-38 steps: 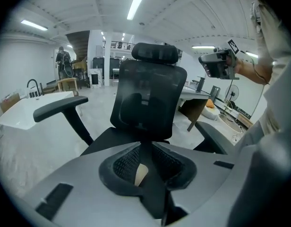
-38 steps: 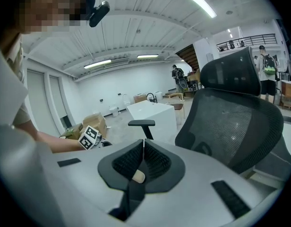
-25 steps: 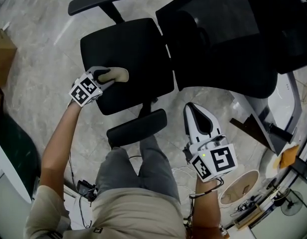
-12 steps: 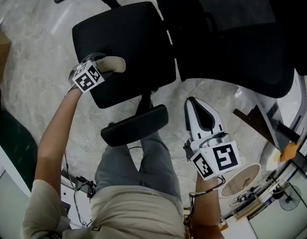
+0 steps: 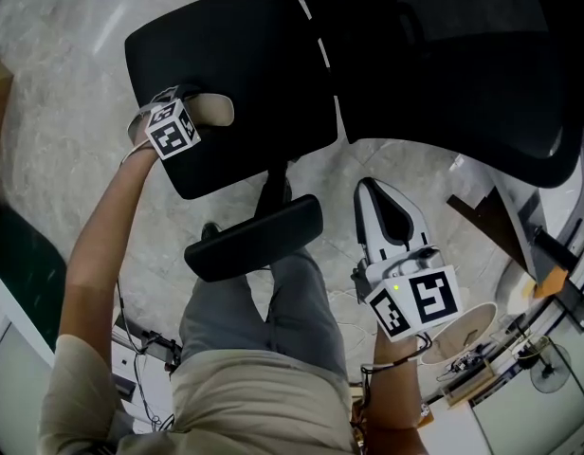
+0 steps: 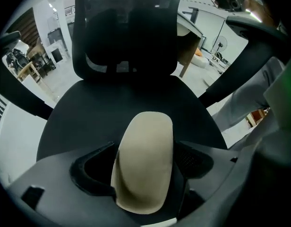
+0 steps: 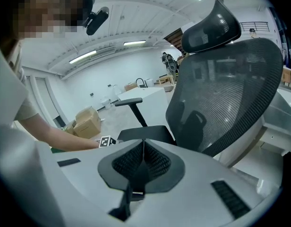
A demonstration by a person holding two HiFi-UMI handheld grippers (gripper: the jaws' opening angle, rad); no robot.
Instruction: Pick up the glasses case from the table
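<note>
Reference: the black office chair seat (image 5: 245, 55). The mesh backrest (image 5: 444, 55) stood at the seat's right edge in the head view. One armrest (image 5: 254, 238) lay just off the seat's near edge, above your legs (image 5: 273, 320). You held the right gripper (image 5: 368, 190) clear of the seat, off its near-right corner and over the floor. Its jaws were pressed together with nothing between them. You had the left gripper (image 5: 188, 112) pointed steeply down at the seat's left edge, with its marker cube (image 5: 172, 129) facing up. Its jaws had just been opening and stood spread wide. The beige glasses case (image 6: 144, 160) lay on the seat near that left edge, lengthwise between the spread jaws. A dark gap showed beside one jaw. Contact with the other jaw could not be settled, so no pinch was recorded.
</note>
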